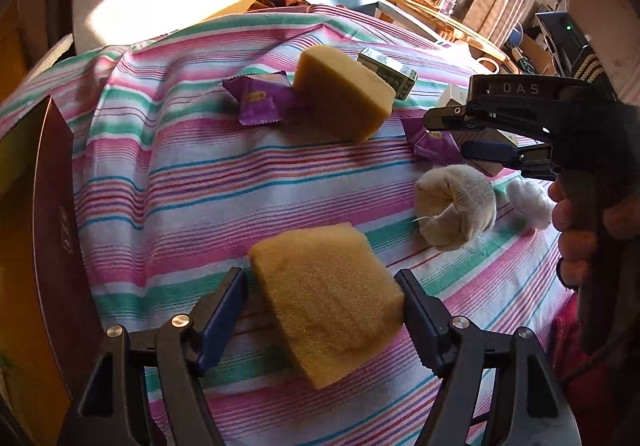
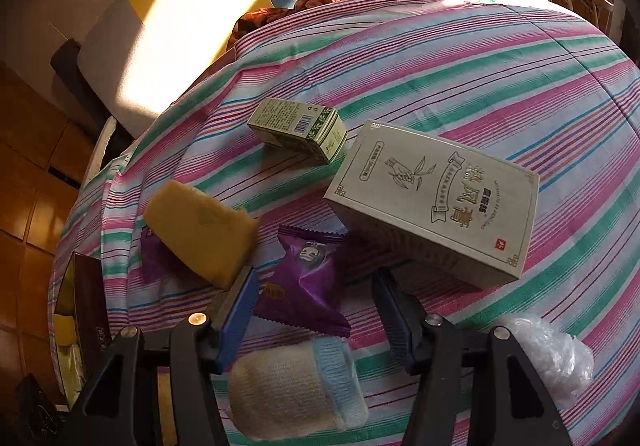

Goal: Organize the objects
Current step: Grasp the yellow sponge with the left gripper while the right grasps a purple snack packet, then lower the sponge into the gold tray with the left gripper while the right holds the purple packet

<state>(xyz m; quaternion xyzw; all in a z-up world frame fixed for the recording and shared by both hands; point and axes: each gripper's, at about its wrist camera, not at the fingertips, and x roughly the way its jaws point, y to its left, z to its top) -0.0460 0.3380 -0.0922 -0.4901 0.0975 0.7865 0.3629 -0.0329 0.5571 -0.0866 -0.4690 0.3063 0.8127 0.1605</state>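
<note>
My left gripper [image 1: 320,300] is open, its fingers either side of a yellow sponge [image 1: 324,306] lying on the striped cloth [image 1: 160,174]; I cannot tell if the pads touch it. A second yellow sponge [image 1: 344,94] lies farther back, also in the right wrist view [image 2: 200,226]. My right gripper [image 2: 314,296] is open above a purple snack packet [image 2: 306,282], with a rolled cream sock [image 2: 296,386] below it. It shows in the left wrist view [image 1: 448,134] over that packet [image 1: 434,146]. Another purple packet [image 1: 260,98] lies by the far sponge.
A large white tea box [image 2: 436,202] and a small green box [image 2: 300,128] lie on the cloth. A dark red box [image 1: 56,206] stands at the left edge. A clear plastic wad [image 2: 548,354] lies at the right. Chair, shelves and curtain stand behind.
</note>
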